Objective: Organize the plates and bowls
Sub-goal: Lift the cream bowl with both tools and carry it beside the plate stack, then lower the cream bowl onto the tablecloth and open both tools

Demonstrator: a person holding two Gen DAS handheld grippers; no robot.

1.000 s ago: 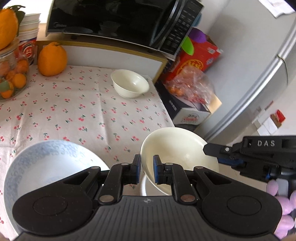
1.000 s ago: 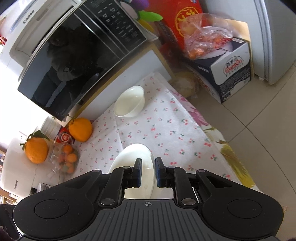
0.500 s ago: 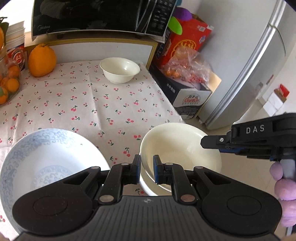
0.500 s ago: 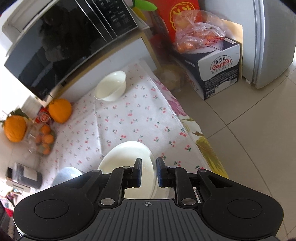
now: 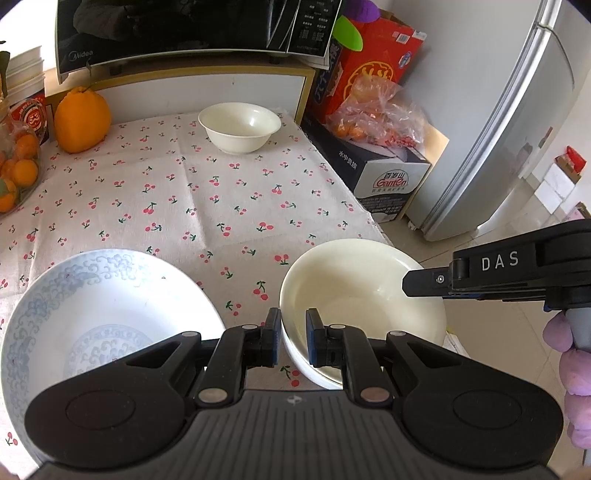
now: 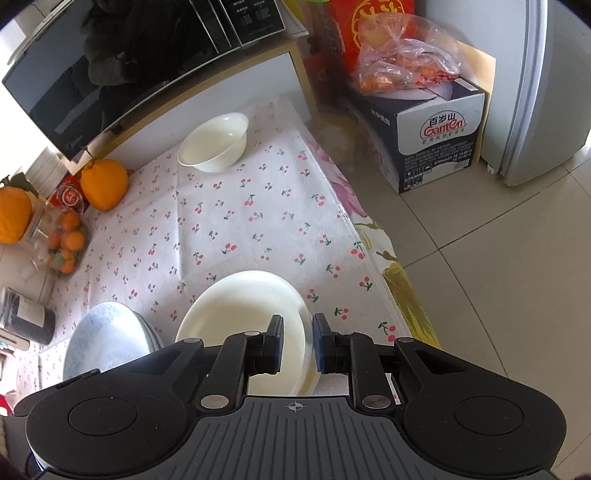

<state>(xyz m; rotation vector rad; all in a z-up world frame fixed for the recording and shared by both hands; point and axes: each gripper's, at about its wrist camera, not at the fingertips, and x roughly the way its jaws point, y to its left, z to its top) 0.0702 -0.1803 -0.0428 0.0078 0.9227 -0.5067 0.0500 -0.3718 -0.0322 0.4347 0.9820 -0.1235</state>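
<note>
A cream bowl [image 5: 364,291] sits near the front right of the cherry-print tablecloth [image 5: 207,199]. My left gripper [image 5: 290,338] is shut on its left rim. My right gripper [image 6: 298,341] is shut on its right rim, and the bowl shows under it in the right wrist view [image 6: 245,314]. In the left wrist view the right gripper [image 5: 413,286] reaches in from the right. A blue-patterned plate [image 5: 92,317] lies at the front left, also seen in the right wrist view [image 6: 101,338]. A second cream bowl [image 5: 239,126] stands at the back, and also shows in the right wrist view [image 6: 214,142].
A microwave [image 5: 192,29] stands on a shelf behind the table. A large orange fruit [image 5: 82,120] and a jar of small oranges [image 5: 16,166] are at the back left. A water carton [image 6: 436,129] with a bag of oranges and a fridge [image 5: 517,122] stand on the floor to the right.
Both grippers keep their hold on the near cream bowl. Both cameras have pulled back and levelled, so the table and the far bowl show more fully.
</note>
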